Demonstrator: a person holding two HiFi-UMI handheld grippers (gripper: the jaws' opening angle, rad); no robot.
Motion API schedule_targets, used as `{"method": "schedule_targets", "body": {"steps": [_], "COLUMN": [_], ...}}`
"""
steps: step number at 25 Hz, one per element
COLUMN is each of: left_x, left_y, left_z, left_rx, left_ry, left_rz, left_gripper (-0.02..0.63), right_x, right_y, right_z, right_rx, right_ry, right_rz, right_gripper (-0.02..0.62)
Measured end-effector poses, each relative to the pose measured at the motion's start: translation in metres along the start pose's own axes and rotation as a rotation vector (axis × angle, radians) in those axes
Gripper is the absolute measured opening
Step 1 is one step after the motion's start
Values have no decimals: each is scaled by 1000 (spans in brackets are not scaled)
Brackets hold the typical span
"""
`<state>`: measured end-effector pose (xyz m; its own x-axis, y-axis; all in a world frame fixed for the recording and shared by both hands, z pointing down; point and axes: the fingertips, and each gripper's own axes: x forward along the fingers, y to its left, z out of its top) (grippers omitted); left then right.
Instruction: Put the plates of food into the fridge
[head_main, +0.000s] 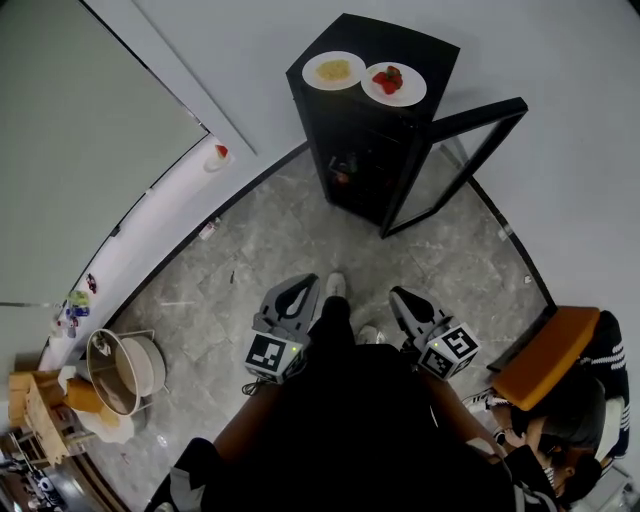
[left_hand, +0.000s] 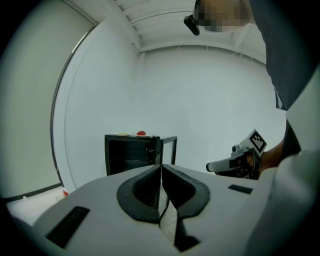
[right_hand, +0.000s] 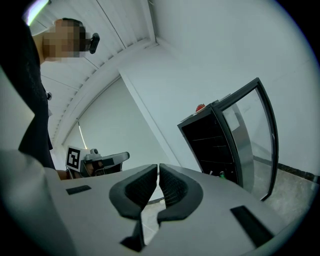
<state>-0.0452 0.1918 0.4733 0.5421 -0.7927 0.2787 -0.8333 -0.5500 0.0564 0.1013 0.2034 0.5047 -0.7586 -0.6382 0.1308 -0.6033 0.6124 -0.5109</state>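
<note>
Head view: the fridge (head_main: 368, 140) stands with its door (head_main: 462, 158) swung open. Both plates sit on top of the fridge, the noodle plate (head_main: 334, 70) beside the red-food plate (head_main: 394, 84). The left gripper (head_main: 301, 287) and right gripper (head_main: 400, 296) are well short of the fridge.

Left gripper view: its jaws are pressed together on nothing, pointing toward the fridge.

Right gripper view: its jaws meet too and carry nothing.

By the look of it, neither plate is picked up yet, so the whole task remains.
</note>
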Motion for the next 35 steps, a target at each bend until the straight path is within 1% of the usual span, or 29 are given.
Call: {"method": "schedule_targets", "body": {"steps": [4, 8, 10, 12, 14, 16, 19, 22, 26, 31, 33, 35], "left_x": [24, 51, 63, 74, 84, 92, 103, 111, 126, 134, 134, 135], "left_y": [23, 48, 61, 74, 87, 103, 124, 145, 173, 197, 201, 204], "left_z": [7, 22, 28, 35, 42, 46, 48, 44, 45, 52, 51, 48], "left_rx": [1, 1, 8, -4, 6, 8, -22, -24, -58, -113, -116, -124], "left_ry": [8, -18, -27, -37, -45, -34, -30, -27, -38, -57, -52, -43], "left_rz": [-17, -36, -44, -49, -56, -55, -67, -81, -83, -91, -86, -76], "left_gripper": [31, 31, 31, 31, 29, 31, 31, 31, 31, 31, 31, 31], "right_x": [24, 46, 58, 69, 81, 95, 117, 141, 169, 193, 199, 207], "right_y": [-16, -32, -42, -50, -57, -62, -68, -74, -83, -93, -101, -108], "right_z": [15, 35, 46, 55, 62, 68, 76, 84, 98, 108, 110, 113], "right_rx": [8, 39, 38, 33, 35, 37, 42, 59, 108, 110, 127, 162], "right_ry": [-5, -34, -47, -50, -47, -44, -41, -47, -89, -95, -90, -92], "right_rz": [-19, -21, -33, -49, -62, -72, -82, -105, -121, -145, -176, -178], "right_gripper": [28, 28, 28, 28, 28, 28, 28, 28, 28, 28, 28, 29]}}
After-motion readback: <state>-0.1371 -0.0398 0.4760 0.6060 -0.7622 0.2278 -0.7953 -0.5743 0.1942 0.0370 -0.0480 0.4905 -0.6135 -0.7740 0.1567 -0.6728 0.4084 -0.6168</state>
